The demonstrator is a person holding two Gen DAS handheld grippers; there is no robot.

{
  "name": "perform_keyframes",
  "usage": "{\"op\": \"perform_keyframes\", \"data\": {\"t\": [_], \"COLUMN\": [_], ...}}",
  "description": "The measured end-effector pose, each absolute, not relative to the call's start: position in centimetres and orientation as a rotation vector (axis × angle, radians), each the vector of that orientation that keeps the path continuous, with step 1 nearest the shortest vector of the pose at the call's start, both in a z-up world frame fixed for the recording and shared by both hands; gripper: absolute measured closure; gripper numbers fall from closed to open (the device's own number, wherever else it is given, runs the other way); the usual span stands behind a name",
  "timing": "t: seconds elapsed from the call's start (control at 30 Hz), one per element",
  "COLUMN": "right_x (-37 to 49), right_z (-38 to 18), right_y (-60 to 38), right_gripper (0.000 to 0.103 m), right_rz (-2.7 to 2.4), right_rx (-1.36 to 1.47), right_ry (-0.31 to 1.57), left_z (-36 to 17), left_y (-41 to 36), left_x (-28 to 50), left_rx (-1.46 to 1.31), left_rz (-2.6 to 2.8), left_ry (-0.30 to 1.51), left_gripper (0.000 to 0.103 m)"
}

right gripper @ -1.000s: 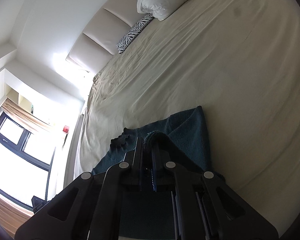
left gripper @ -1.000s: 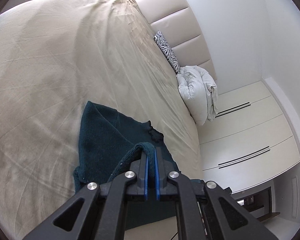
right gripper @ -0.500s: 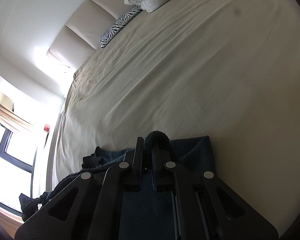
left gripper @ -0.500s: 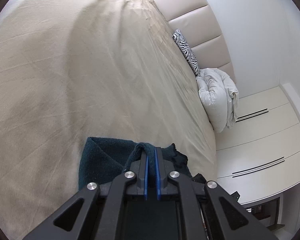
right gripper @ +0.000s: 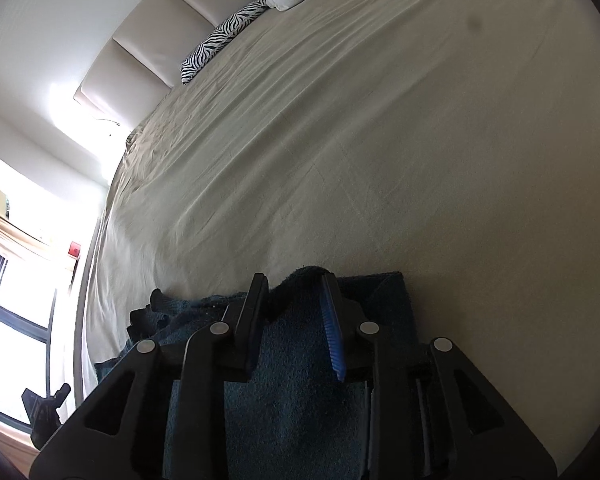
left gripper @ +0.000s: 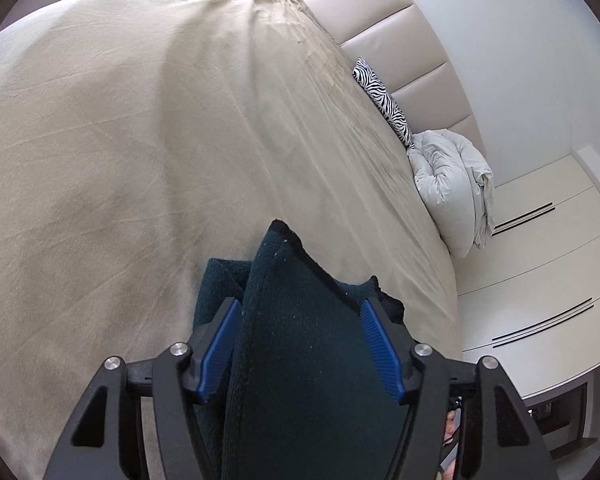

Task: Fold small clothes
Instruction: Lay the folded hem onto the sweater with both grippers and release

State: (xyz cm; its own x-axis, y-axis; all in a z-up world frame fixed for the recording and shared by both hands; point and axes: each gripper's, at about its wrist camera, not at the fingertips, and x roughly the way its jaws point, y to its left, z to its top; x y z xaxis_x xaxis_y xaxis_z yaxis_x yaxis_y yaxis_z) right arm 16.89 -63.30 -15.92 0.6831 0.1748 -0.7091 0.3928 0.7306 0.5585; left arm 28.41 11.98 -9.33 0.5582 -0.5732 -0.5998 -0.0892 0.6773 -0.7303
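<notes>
A dark teal fuzzy garment point(left gripper: 296, 344) lies folded on the beige bed sheet point(left gripper: 120, 140) near the bed's front edge. My left gripper point(left gripper: 300, 308) is open, its blue pads wide apart on either side of a raised fold of the garment. My right gripper point(right gripper: 294, 284) is also open, its fingers standing over the garment point(right gripper: 296, 380) with a small hump of cloth between them. The garment's black trim shows at its far corner in the left wrist view.
A zebra-print cushion point(left gripper: 384, 100) and a white bundled duvet point(left gripper: 452, 184) lie at the padded headboard point(left gripper: 412, 52). White wardrobe doors point(left gripper: 540, 280) stand beside the bed. In the right wrist view a window point(right gripper: 8, 280) is at the left.
Both grippers were shut on the garment's edge and carried it forward over itself. Now both have opened and the cloth rests loose between the fingers.
</notes>
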Motion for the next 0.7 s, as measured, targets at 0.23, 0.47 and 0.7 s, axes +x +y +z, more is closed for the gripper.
{"op": "perform_keyframes", "data": {"t": [0.23,0.47,0.7], "right_x": [13.5,8.1,3.3], "right_z": [-13.1,-12.5,-13.5], "right_y": [-63.0,-60.6,-58.3], "right_gripper": [0.057,0.057,0.057], "right_rz": [-0.167,-0.144,-0.153], "right_rx": [0.695,0.575,0.474], "right_ry": [0.809,0.85,0.869], "left_z": [-8.5,-9.1,-11.2], "left_y": [10.6,9.7,10.9], "left_x": [23.4,19.9,17.2], "left_rx": [-0.684,-0.56,-0.563], "left_rz": [-0.317,-0.294,-0.239], "left_ry": [0.91,0.893,0.914], "left_gripper": [0.039,0.039,0.039]}}
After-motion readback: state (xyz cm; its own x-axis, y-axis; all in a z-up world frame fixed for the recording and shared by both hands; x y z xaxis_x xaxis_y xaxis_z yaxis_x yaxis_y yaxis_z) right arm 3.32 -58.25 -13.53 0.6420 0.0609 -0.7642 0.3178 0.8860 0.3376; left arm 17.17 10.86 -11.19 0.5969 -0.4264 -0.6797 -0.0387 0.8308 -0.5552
